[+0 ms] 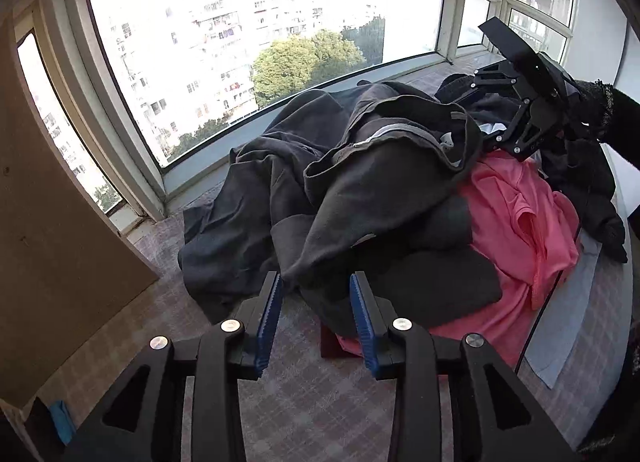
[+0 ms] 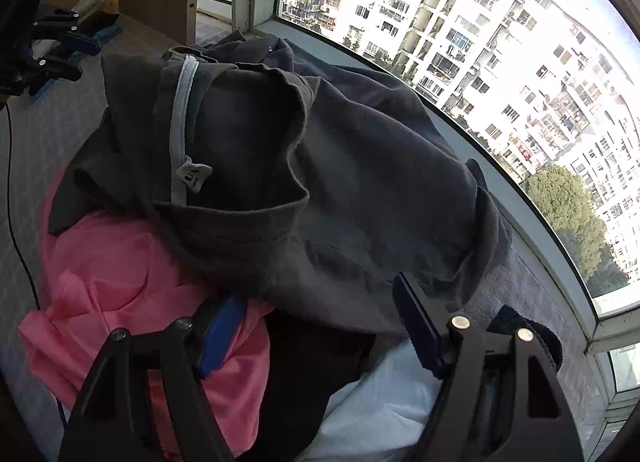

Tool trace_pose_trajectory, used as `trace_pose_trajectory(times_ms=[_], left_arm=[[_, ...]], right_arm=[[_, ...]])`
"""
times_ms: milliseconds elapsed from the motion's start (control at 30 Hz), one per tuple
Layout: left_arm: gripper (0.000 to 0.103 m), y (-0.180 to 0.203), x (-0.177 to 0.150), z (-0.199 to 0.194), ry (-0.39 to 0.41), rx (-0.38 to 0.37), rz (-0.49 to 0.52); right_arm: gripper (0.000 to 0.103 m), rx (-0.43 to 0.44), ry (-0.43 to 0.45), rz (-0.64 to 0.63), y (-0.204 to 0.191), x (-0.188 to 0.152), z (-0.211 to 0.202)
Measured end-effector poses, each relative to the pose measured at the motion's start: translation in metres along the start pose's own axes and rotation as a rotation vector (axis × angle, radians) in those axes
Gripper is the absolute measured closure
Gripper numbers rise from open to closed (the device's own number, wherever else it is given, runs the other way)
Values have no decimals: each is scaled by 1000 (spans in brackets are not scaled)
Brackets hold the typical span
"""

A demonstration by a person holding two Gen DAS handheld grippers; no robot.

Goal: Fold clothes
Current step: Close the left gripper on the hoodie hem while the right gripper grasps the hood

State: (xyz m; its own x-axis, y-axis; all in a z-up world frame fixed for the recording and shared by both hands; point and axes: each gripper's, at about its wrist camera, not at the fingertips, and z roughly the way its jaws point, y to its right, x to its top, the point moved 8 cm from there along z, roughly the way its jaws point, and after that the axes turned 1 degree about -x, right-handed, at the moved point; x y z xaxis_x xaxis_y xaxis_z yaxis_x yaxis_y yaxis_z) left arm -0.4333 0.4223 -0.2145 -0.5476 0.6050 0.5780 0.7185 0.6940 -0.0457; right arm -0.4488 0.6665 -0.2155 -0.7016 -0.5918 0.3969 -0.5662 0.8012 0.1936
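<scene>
Lying rumpled over smooth pink cloth (image 2: 120, 286), the soft grey garment (image 2: 320, 182) sits between both released tools (image 1: 316, 302) (image 2: 316, 326).

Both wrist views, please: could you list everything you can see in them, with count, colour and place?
Dark grey garment: one, charcoal with a pale grey neck band, crumpled on top of the pile.
Pink garment: one, coral pink, under the grey one.
Black clothing: count unclear, at the far right of the pile.
White cloth: one, low in the pile by the right gripper.
Bed cover: one, pale checked, under everything.
Window: curved panes, behind the pile.
Wooden board: one, brown, at the left.
Blue object: one, by the board.
Left gripper: black, blue pads, jaws apart at the grey hem.
Right gripper: black, blue pads, jaws apart over the pile.
</scene>
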Motion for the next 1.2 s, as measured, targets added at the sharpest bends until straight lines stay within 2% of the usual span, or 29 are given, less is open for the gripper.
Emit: trace_pose_trajectory(times_ms=[33, 167, 200, 233, 267, 300, 433, 533, 600, 767, 833, 900, 967, 1033, 1167, 1200], left_arm=[[66, 0, 3, 7, -9, 16, 21], [66, -3, 13, 41, -65, -9, 60], [66, -3, 15, 50, -79, -16, 69], [73, -3, 18, 57, -94, -46, 58], [88, -3, 21, 63, -109, -79, 45], [90, -3, 25, 64, -107, -92, 32], [93, -3, 39, 55, -58, -120, 16], [94, -2, 43, 42, -28, -118, 24], [95, -4, 46, 32, -15, -113, 11], [96, 5, 46, -21, 58, -164, -15], [95, 17, 36, -42, 59, -180, -2], [90, 28, 22, -57, 47, -208, 10], [78, 35, 8, -68, 27, -238, 14], [72, 42, -7, -80, 8, -269, 17], [73, 36, -8, -76, -7, -246, 21], [73, 39, -3, -72, -3, -240, 55]], right_arm=[[30, 8, -10, 0, 0, 1, 5], [32, 44, 3, 32, 1, 10, 11], [44, 77, -3, 64, 2, 13, 14], [59, 143, -19, 109, -1, 14, 17], [67, 202, -33, 150, -3, 15, 19], [76, 211, -31, 160, -3, 16, 18], [92, 234, -8, 209, 4, 18, 8], [95, 250, 33, 284, 16, 21, -6], [96, 225, 79, 306, 22, 23, -26], [98, 186, 214, 355, 31, 27, -90], [98, 211, 269, 378, 25, 19, -125], [98, 240, 281, 389, 11, 1, -151], [98, 226, 242, 380, -9, -27, -160], [98, 204, 173, 374, -28, -59, -155], [98, 179, 36, 402, -50, -110, -117], [98, 177, 17, 414, -52, -118, -108]])
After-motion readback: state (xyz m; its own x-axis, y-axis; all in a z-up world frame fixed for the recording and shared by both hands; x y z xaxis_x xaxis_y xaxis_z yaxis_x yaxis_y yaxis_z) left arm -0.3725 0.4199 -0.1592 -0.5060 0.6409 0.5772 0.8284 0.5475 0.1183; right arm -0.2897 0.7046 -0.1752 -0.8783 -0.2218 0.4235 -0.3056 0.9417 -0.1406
